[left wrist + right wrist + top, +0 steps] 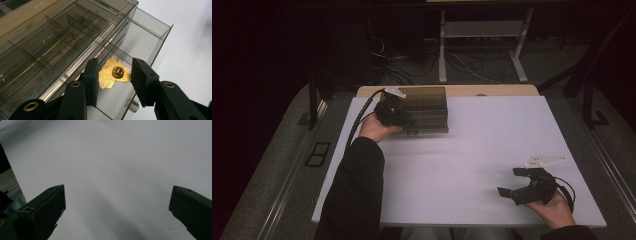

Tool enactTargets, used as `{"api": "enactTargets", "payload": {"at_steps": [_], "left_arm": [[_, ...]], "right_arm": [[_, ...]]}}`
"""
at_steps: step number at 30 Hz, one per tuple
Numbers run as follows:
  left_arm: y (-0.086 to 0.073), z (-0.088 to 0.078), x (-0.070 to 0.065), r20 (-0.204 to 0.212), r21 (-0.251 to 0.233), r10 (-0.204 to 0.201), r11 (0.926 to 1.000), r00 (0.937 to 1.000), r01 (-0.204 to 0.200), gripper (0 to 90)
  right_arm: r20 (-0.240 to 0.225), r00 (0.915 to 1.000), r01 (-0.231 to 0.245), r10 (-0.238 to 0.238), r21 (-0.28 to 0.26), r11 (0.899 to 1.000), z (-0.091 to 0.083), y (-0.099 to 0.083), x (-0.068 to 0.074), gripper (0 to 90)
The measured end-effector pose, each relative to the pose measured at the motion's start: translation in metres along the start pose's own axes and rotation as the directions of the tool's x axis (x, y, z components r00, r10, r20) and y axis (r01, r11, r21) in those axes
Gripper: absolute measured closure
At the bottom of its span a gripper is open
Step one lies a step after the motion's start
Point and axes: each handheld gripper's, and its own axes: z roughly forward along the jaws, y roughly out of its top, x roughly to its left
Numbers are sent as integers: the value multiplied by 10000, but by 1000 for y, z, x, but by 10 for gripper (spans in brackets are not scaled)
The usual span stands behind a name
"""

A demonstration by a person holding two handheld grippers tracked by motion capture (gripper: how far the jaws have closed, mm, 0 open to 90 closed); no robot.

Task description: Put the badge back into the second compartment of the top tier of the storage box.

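Left gripper (113, 82) open astride gold pin (113, 73): light, thin, slippery — pinch edges; right gripper (117, 212) wide open.

The high view looks forward and down over the whole bench (492, 150). The left gripper view sits close above the organizer (62, 37) at far left, also seen from above. The right gripper view skims bare bench (112, 170) at near right.
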Motion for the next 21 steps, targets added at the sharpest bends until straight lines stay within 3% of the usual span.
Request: {"api": "enactTargets", "payload": {"at_steps": [3, 10, 15, 21], "left_arm": [[0, -1, 1, 143, -71, -124, 9999, 9998, 125, 574], [-1, -7, -2, 234, -92, -113, 9999, 9997, 115, 402], [-7, -17, -4, 366, -762, -369, 9963, 9986, 396, 324], [-16, -23, -5, 201, -668, -760, 9948, 9969, 771, 168]], "right_arm": [[-2, 10000, -31, 31, 10, 10000, -1, 0, -1, 0], [20, 10000, -84, 84, -20, 10000, -2, 0, -1, 0], [34, 10000, -77, 77, -12, 10000, -2, 0, -1, 0], [56, 10000, -81, 81, -32, 10000, -2, 0, 0, 0]]}}
